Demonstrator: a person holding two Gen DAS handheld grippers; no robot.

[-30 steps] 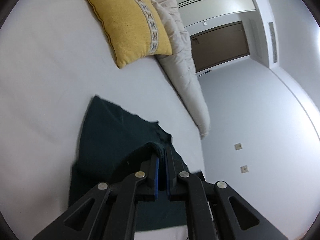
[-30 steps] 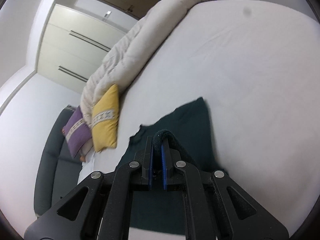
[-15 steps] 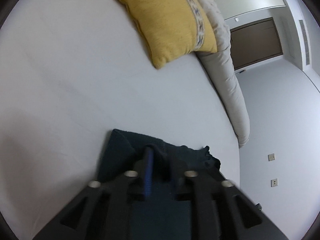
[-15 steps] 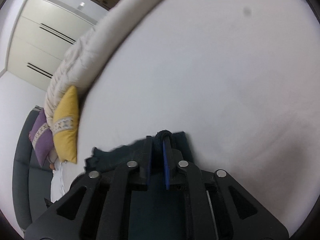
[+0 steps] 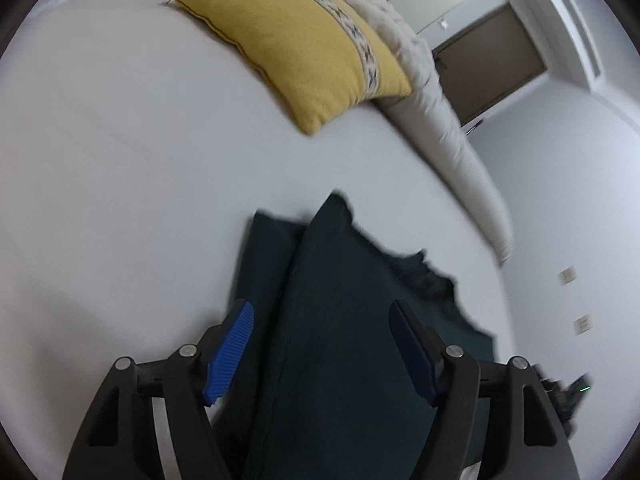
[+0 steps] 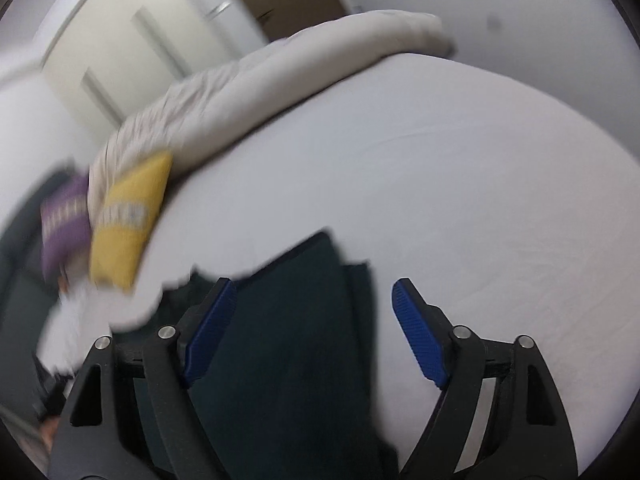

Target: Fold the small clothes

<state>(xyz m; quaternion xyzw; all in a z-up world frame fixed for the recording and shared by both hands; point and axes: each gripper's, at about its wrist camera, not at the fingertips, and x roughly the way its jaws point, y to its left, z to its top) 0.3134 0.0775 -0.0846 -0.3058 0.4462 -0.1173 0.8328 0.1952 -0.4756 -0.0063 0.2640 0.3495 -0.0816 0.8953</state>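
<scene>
A dark green garment [image 5: 344,320] lies folded over on the white bed sheet [image 5: 120,184], with a lower layer showing along its left edge. My left gripper [image 5: 322,350] is open and empty, its blue pads [image 5: 230,354] spread just above the cloth. In the right wrist view the same garment [image 6: 296,320] lies under my right gripper [image 6: 312,328], which is also open and empty, its blue pads [image 6: 418,334] wide apart. That view is blurred by motion.
A yellow cushion [image 5: 296,48] lies at the far side of the bed beside a rolled beige duvet [image 5: 436,96]. A purple cushion [image 6: 64,220] sits beside the yellow one [image 6: 128,216]. Wardrobe doors [image 6: 132,40] and a brown door [image 5: 488,76] stand beyond.
Both grippers were shut on the garment's edge and carried it forward over itself; now both have opened and let it go. The cloth lies folded on the sheet.
</scene>
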